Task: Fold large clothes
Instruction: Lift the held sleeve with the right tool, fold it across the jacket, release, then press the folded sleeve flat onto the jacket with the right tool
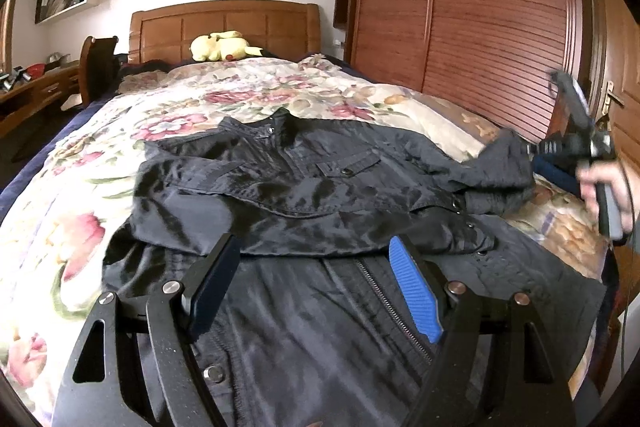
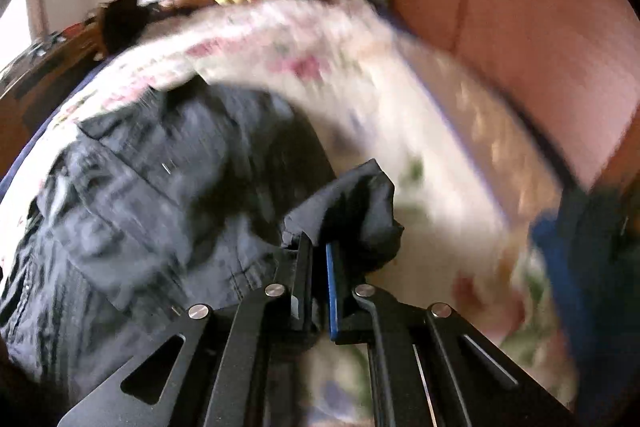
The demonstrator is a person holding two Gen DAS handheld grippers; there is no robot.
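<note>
On the flowered bed cover (image 1: 120, 155) we see the black jacket (image 1: 304, 171) lying partly folded. Our right gripper (image 2: 318, 247) has its fingers clenched on a fold of jacket cloth, while our left gripper (image 1: 316, 251) hovers over the jacket with fingers spread and empty.

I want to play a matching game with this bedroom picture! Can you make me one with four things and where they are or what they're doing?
Things:
1. yellow plush toy
2. black jacket
3. left gripper
4. right gripper

States:
A. spread on the flowery bedspread
B. pinching dark cloth
C. by the headboard
D. jaws open, holding nothing

Pairs: 1-C, 2-A, 3-D, 4-B
</note>
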